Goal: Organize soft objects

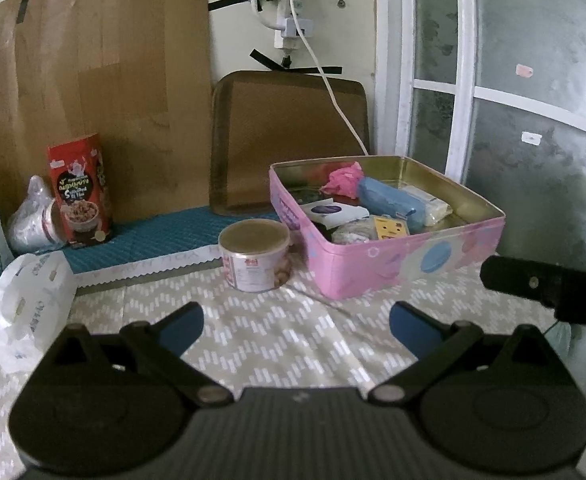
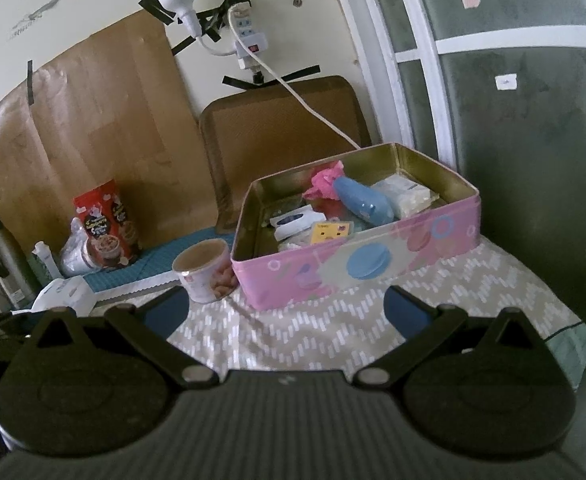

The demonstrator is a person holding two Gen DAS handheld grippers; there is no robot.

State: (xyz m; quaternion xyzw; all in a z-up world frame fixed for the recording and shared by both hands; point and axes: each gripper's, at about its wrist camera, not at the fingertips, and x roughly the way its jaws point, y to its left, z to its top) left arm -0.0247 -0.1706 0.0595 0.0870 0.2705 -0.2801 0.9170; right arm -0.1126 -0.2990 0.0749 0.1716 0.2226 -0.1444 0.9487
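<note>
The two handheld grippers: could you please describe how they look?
Both look alike. The left gripper and the right gripper each have a black ribbed body, two round black discs, black linkage arms with silver pivot pins, and blue fingertip pads. No cable or sleeve is visible.
</note>
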